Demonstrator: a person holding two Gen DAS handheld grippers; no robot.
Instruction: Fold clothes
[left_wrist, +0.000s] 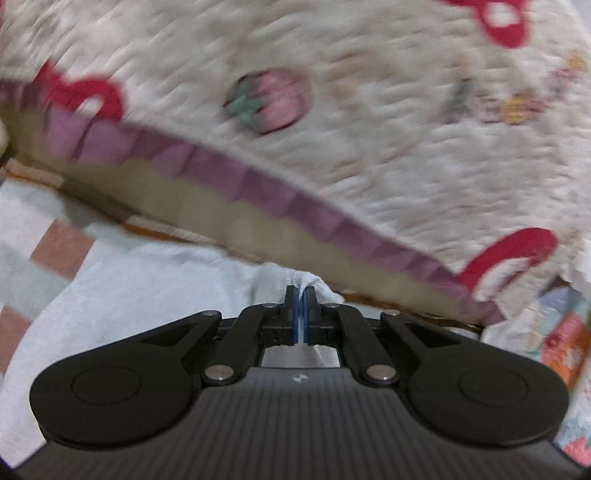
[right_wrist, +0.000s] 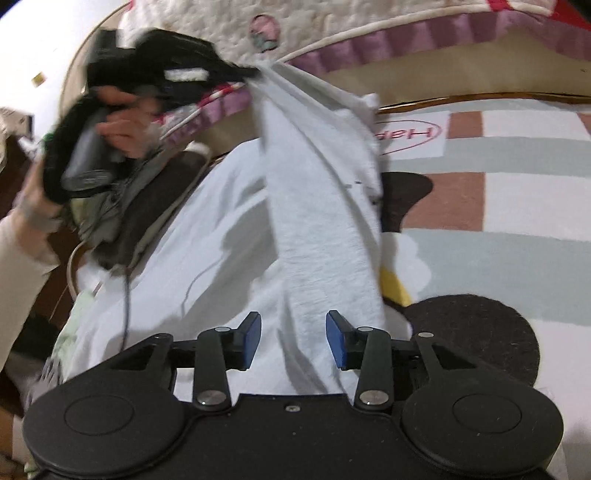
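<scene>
We pinch a corner of the pale blue cotton garment in our left gripper, its fingers clamped on cloth, lifting it off the striped rug toward the rug's far edge by the quilted bed to fold it, while our right gripper hovers half-open around the fabric without pressing.

Pale blue-white garment was stretched taut, one edge pinched in left tongs, draped between right tongs.

A checked rug of pink, grey and white blocks covers the floor; the pale garment lies spread on it.
</scene>
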